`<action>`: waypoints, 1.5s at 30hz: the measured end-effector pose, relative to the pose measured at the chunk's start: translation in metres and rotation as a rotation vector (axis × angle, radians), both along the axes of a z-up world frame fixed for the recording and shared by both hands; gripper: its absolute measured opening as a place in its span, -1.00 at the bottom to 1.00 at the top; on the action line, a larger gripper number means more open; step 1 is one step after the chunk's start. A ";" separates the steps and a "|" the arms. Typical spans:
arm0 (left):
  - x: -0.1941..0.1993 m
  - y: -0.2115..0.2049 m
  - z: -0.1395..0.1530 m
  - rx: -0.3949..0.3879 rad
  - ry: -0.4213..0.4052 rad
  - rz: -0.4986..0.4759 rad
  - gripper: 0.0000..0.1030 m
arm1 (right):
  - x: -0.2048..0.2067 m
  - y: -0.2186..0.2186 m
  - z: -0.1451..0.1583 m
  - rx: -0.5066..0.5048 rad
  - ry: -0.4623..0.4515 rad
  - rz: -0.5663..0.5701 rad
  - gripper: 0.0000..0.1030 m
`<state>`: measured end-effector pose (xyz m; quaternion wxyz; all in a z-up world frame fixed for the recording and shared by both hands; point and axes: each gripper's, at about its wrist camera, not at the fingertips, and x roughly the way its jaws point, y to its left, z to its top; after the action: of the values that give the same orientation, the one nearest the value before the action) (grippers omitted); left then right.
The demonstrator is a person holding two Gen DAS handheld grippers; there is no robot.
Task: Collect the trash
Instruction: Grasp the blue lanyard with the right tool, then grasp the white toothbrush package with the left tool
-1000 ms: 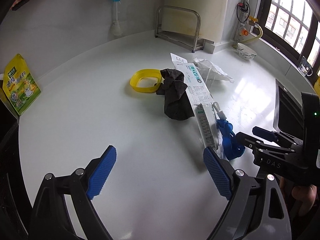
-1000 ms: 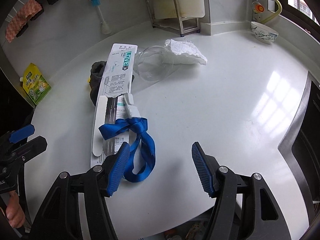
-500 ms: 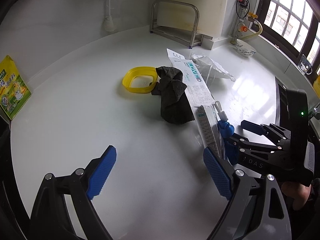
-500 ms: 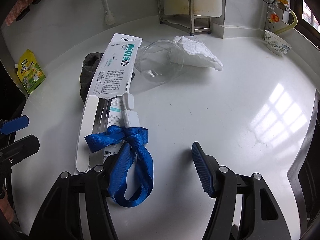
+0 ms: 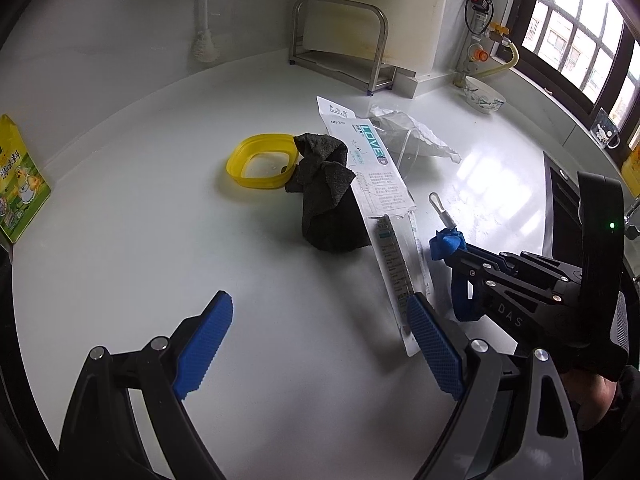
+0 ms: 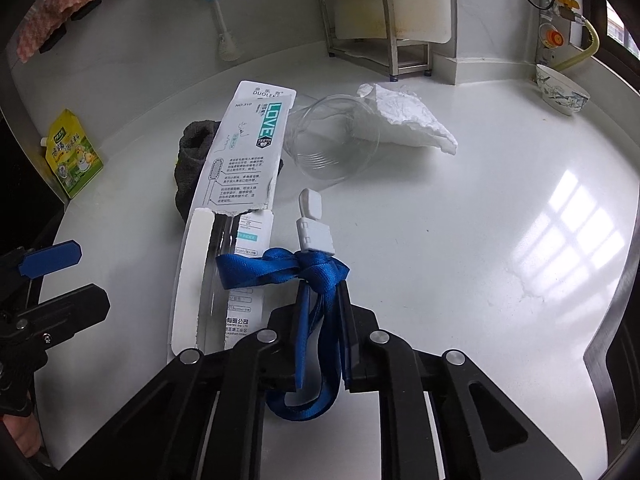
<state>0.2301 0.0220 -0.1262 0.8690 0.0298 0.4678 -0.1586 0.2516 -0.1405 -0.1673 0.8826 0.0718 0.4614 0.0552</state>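
My right gripper (image 6: 322, 308) is shut on a blue lanyard (image 6: 280, 268) with a white clip (image 6: 314, 232), low over the white counter; it also shows in the left wrist view (image 5: 448, 246). A torn toothbrush package (image 6: 244, 168) lies beside it over a dark grey cloth (image 5: 326, 196). A clear plastic cup (image 6: 334, 146) and crumpled white paper (image 6: 404, 122) lie behind. My left gripper (image 5: 320, 336) is open and empty, near the package's near end (image 5: 400, 272).
A yellow ring lid (image 5: 262, 160) lies left of the cloth. A green-yellow pouch (image 5: 18, 192) leans at the far left. A metal rack (image 5: 340, 52) and a bowl (image 6: 562, 90) stand at the back. A dark sink edge (image 5: 560, 200) is on the right.
My right gripper moved forward over the lanyard and closed on it. The left gripper shifted slightly closer to the package and stayed open.
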 end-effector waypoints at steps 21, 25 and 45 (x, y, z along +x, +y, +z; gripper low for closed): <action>0.039 -0.094 -0.040 0.086 -0.006 0.053 0.70 | -0.077 -0.073 0.018 0.070 -0.042 -0.280 -0.77; 0.044 -0.105 -0.049 0.129 -0.003 0.069 0.67 | -0.084 -0.076 0.022 0.075 -0.052 -0.290 -0.77; 0.013 -0.078 -0.012 0.081 -0.081 0.085 -0.11 | -0.100 -0.067 0.030 0.103 -0.054 -0.274 -0.77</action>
<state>0.2431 -0.0561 -0.1379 0.8913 0.0515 0.4389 -0.1010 0.1518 -0.2079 -0.1378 0.8891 0.1777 0.4199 -0.0402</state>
